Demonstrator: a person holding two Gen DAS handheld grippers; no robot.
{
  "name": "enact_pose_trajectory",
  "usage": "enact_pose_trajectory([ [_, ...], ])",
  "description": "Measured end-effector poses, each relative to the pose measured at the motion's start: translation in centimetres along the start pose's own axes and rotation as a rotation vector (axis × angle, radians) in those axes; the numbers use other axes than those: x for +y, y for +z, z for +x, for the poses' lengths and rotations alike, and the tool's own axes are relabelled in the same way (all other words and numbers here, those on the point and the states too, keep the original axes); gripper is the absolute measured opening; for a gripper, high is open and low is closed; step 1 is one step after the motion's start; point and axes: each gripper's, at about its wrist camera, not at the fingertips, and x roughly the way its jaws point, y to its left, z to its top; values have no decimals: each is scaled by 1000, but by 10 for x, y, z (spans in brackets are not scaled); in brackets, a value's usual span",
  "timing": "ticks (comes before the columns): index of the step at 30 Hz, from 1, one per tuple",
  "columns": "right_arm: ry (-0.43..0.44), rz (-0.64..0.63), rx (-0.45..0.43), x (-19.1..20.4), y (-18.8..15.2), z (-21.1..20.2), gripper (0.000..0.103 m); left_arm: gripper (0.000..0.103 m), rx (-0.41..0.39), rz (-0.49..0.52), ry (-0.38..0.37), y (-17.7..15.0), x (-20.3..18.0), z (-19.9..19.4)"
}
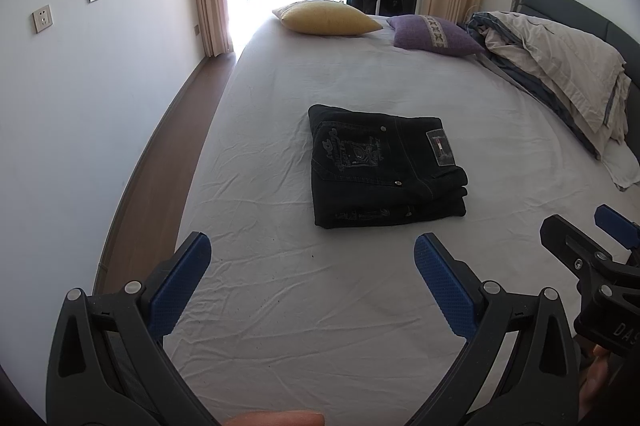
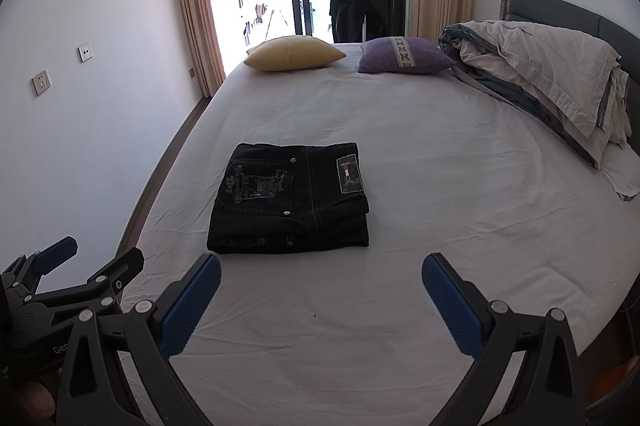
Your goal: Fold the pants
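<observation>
Black jeans [image 1: 384,166] lie folded into a compact stack on the white bed sheet [image 1: 320,306], back pocket embroidery and a waistband patch facing up. In the right wrist view the same pants [image 2: 292,198] sit left of centre. My left gripper [image 1: 312,266] hovers open above the sheet, short of the stack, with nothing between its blue pads. My right gripper [image 2: 322,286] is likewise open and empty, held back from the pants. Each gripper shows at the edge of the other's view: the right gripper [image 1: 580,238] and the left gripper [image 2: 96,258].
A yellow pillow [image 1: 326,17] and a purple pillow [image 1: 434,32] lie at the far end of the bed. A bundled duvet [image 1: 560,66] rests along the headboard on the right. A white wall and wooden floor strip [image 1: 160,166] run along the left. A balcony door stands behind.
</observation>
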Motion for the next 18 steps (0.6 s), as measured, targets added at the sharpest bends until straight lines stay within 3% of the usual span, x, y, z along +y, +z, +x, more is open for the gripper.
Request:
enact_pose_trajectory([
  [18, 1, 3, 3, -2, -1, 0, 103, 103, 16, -12, -3, -17, -12, -3],
])
